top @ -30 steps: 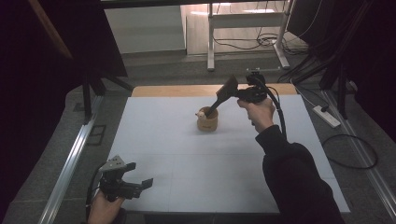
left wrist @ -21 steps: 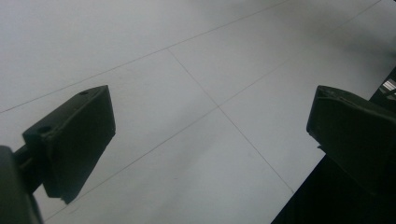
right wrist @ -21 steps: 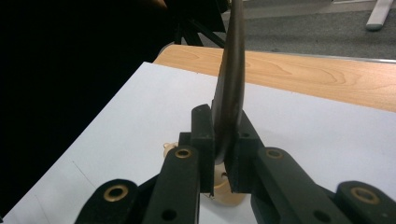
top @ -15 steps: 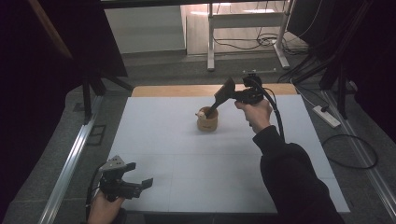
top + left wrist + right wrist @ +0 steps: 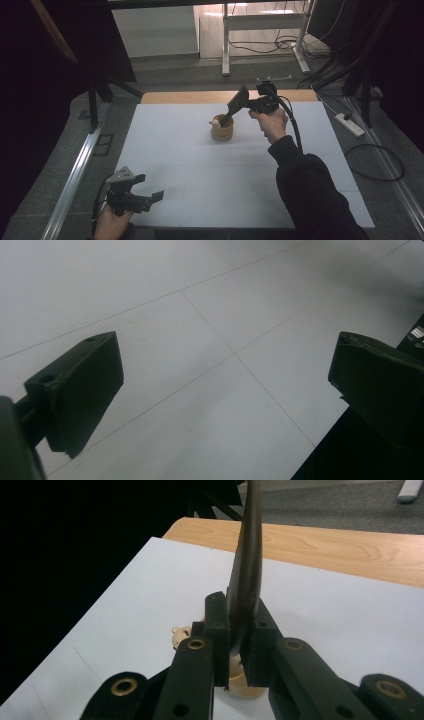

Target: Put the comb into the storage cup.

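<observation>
- My right gripper (image 5: 234, 106) is closed on a dark spatula (image 5: 246, 575); in the right gripper view both jaws press flat on its two sides.
- The spatula goes from my jaws down into a small tan cup (image 5: 222, 131), which stands just below and in front of this gripper on the white table sheet (image 5: 200, 165).
- A small pale thing (image 5: 179, 636) shows at the rim of the cup, beside the jaws; I cannot tell what it is.
- My left gripper (image 5: 145, 196) is at the near corner of the sheet, well apart from the cup.
- Its jaws stand wide open, with nothing between them, above the bare sheet.
</observation>
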Demonstrator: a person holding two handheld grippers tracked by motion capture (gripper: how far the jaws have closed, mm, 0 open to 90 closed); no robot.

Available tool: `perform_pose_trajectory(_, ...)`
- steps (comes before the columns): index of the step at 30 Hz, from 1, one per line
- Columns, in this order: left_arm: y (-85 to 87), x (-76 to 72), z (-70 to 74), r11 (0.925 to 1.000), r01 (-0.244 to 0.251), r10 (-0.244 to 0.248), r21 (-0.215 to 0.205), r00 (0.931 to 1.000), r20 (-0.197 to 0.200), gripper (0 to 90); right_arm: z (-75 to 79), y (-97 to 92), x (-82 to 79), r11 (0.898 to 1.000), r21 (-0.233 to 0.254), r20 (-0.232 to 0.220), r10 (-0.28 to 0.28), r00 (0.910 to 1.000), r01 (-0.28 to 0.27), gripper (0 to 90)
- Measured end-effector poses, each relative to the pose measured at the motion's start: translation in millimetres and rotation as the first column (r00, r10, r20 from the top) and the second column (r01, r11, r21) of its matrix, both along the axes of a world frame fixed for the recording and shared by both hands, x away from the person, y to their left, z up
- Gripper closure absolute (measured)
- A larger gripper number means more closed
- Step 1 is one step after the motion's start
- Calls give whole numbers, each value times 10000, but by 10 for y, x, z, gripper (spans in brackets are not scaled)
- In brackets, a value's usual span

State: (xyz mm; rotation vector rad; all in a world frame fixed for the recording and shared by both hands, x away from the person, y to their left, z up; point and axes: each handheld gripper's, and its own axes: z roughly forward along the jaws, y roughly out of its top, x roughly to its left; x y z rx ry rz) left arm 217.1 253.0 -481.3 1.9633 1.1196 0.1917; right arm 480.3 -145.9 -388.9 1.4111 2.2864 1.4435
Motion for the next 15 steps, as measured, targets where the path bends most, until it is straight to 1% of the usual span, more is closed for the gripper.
perform_pose_trajectory(15,0,1,-1,10000,13,-13,8,10000,-3,19,-101,77,21,9999,-83,-165,105,9998,-107,835)
